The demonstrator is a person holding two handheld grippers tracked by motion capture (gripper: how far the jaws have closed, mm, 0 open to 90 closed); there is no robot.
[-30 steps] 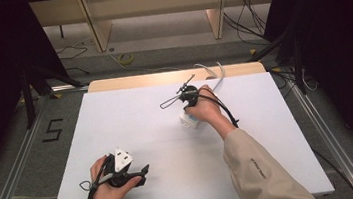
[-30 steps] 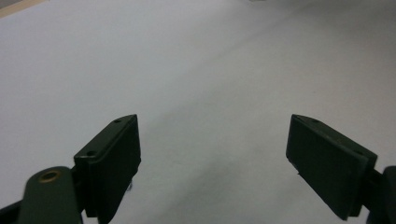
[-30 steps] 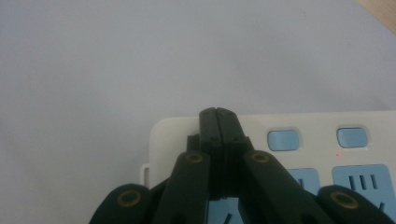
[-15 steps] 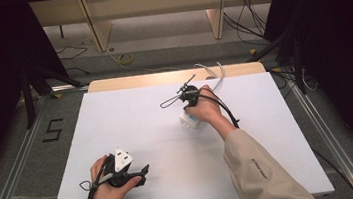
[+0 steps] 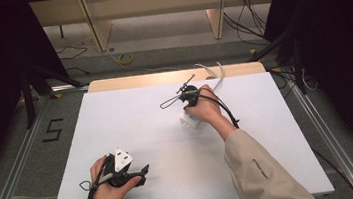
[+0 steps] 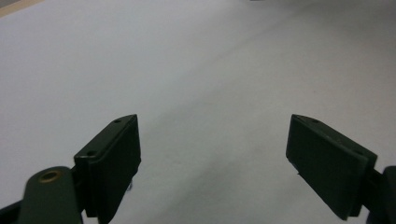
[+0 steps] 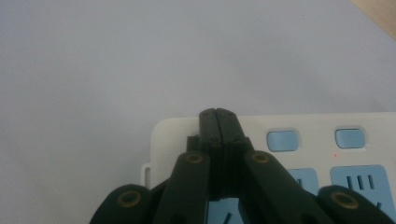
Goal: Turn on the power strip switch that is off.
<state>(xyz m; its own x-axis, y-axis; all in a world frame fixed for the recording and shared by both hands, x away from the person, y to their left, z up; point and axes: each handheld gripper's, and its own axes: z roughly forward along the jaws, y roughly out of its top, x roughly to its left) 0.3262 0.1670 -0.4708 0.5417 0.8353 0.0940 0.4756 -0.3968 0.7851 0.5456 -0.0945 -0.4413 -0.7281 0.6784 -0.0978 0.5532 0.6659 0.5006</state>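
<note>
- I see the white table as the biggest thing here, running from the wooden edge strip at 12 o'clock down to my side at 6 o'clock.
- My right hand sits a little right of the table's centre, toward 1 o'clock, with the sleeve coming in from 5 o'clock.
- My left hand rests near the table's 7 o'clock corner, well apart from the right one.
- The white power strip lies flat under my right hand; in the right gripper view its long axis runs from 9 o'clock to 3 o'clock, and its rounded end points to 9 o'clock.
- In the high view I make out just a small white and blue part of the power strip below the hand, so I cannot tell its heading there.
- Its blue buttons sit in a row along that long axis, with blue sockets below them (toward 6 o'clock).
- The left gripper has its jaws spread wide over bare table, nothing between them.
- The right gripper is clenched, jaws pressed together with nothing between, tips over the strip's rounded end; I cannot tell whether they touch it.
</note>
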